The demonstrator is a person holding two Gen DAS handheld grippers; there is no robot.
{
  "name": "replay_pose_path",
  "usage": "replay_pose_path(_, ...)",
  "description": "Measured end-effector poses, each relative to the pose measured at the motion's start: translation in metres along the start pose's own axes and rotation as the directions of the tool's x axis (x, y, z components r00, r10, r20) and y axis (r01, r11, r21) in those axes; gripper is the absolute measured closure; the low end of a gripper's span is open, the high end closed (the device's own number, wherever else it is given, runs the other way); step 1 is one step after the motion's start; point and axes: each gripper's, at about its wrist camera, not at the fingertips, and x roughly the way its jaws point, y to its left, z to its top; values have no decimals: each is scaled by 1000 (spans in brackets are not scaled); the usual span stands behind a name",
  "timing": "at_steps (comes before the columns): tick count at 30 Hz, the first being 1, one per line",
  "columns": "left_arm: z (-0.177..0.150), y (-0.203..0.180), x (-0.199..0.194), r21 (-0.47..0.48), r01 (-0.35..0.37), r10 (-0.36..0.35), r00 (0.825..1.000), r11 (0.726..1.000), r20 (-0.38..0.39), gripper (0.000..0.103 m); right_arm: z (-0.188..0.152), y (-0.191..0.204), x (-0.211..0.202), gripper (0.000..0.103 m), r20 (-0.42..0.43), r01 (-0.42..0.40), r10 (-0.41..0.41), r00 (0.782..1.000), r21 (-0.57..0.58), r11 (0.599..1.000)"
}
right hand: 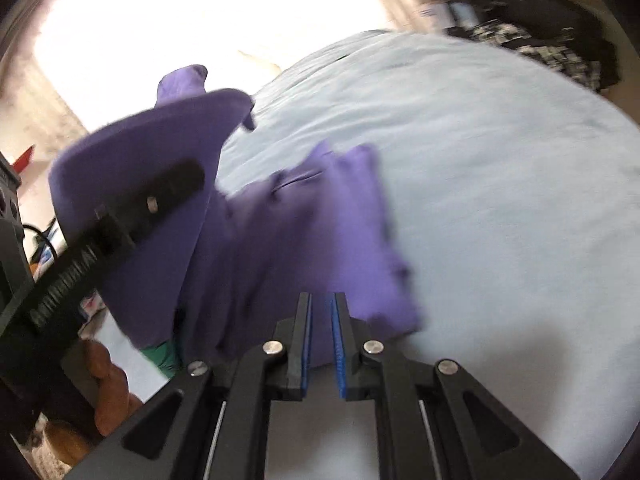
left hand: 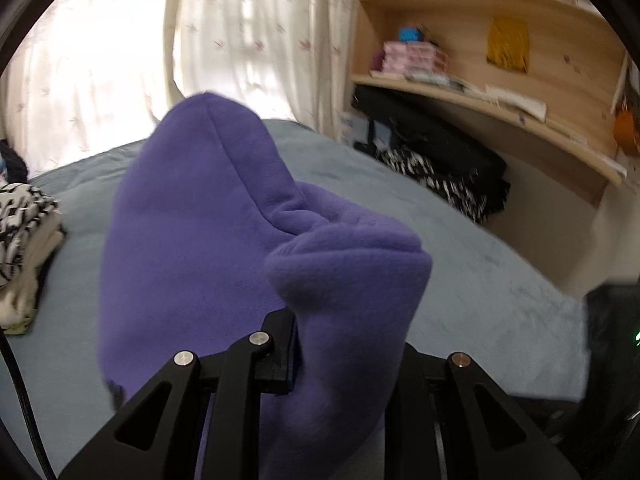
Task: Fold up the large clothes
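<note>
Overhead, the left gripper is clenched on a bunched fold of the soft purple fleece garment, so that the cloth hangs free above the pale blue bed cover beneath it. Its right finger is buried in fabric. Beside it, the right gripper holds its blue-padded fingers narrowly parted, apparently grasping nothing; the garment drapes just ahead. Judged: spreading precedes folding. Patterned folded clothes lie to the left.

Both wrist cameras sit close above the bed, facing the curtained window, sharing the purple garment.
</note>
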Motion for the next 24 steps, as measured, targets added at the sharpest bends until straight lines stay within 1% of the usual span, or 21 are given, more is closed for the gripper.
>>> replay_pose_path(3,-14,-10,29,29,-9,11,997,1000,-80,87,-2,-15,-5,93,10,69,-69,998,16,997)
replay_pose_path(4,-21,-10,43,29,-14,18,993,999,-119,87,-3,-17,-4,93,8,83,-83,997,24,996)
replay_pose_path(6,-32,-11,61,37,-17,23,986,999,-166,87,-2,-19,4,93,-4,93,-93,996,37,995)
replay_pose_path(8,-41,-16,73,94,-31,47,983,995,-176,87,-4,-25,0,93,-16,101,-100,995,48,994)
replay_pose_path(10,-51,-25,78,163,-46,72,985,986,-158,87,-2,-27,7,93,-22,105,-104,994,56,993)
replay_pose_path(12,-55,-30,79,181,-50,80,984,982,-159,86,-2,-26,6,93,-25,104,-102,994,67,992)
replay_pose_path(14,-53,-29,76,169,-38,66,984,985,-163,86,3,-32,7,93,-23,110,-108,994,68,992)
replay_pose_path(15,-51,-27,73,157,-25,51,985,987,-165,84,5,-33,7,93,-21,111,-110,994,67,992)
replay_pose_path(16,-48,-26,71,152,-21,45,986,988,-161,81,8,-34,7,93,-21,105,-104,994,69,992)
replay_pose_path(17,-46,-24,66,151,-5,28,988,989,-153,74,10,-36,7,93,-24,97,-95,995,73,993)
replay_pose_path(18,-42,-24,62,151,8,14,990,988,-144,65,12,-37,7,93,-27,87,-86,996,73,993)
replay_pose_path(19,-42,-24,58,158,31,-10,991,987,-136,59,15,-36,5,93,-30,77,-75,997,71,995)
replay_pose_path(21,-40,-25,51,161,61,-41,991,985,-128,35,21,-36,5,93,-33,65,-63,997,65,996)
replay_pose_path(22,-41,-27,47,162,92,-72,989,983,-127,30,23,-36,4,93,-35,55,-53,998,63,997)
replay_pose_path(23,-40,-28,44,162,107,-87,988,981,-125,24,25,-34,2,93,-35,42,-40,999,62,997)
replay_pose_path(24,-40,-29,40,164,121,-102,988,979,-118,24,26,-33,0,93,-35,32,-29,999,61,998)
